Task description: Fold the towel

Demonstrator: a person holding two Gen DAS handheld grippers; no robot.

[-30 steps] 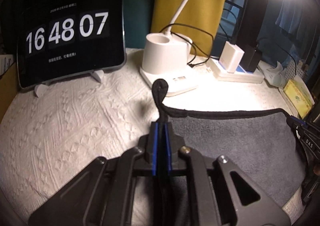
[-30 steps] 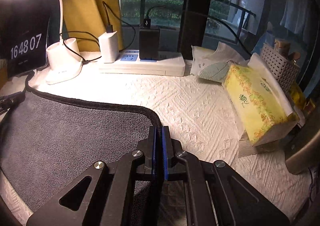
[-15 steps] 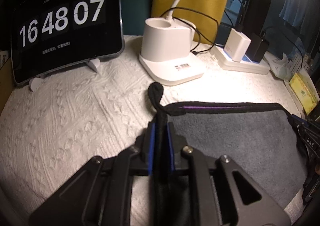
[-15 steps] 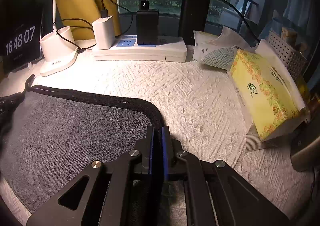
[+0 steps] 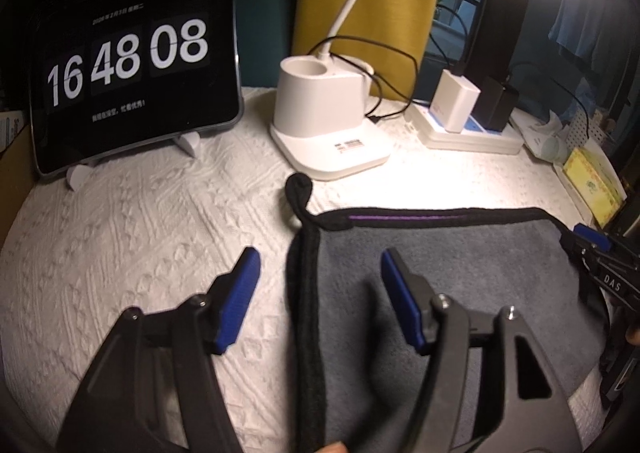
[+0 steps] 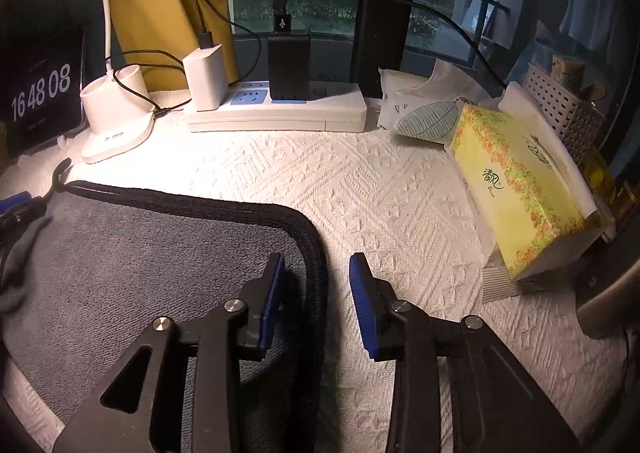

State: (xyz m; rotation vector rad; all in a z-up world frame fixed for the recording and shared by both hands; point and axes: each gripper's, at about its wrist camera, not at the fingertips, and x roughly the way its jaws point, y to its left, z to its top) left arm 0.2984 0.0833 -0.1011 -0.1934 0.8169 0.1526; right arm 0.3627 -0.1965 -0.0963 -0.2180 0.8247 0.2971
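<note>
The grey towel (image 5: pixel 440 273) lies flat on the white-covered bench (image 5: pixel 140 221), its black-bound edge squared off and a hanging loop (image 5: pixel 298 189) poking toward the lamp base (image 5: pixel 324 125). The left claw (image 5: pixel 316 273) gapes wide over the towel's left edge, gripping nothing; the right claw (image 6: pixel 316 277) straddles the right corner, parted and empty too.

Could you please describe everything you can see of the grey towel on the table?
The towel is dark grey, soft-piled cloth with a thick black hem and a black hanging loop at its far left corner. It lies flat on the white textured table cover. Both the left hand-held gripper and right hand-held gripper stand open, straddling its side edges.
</note>
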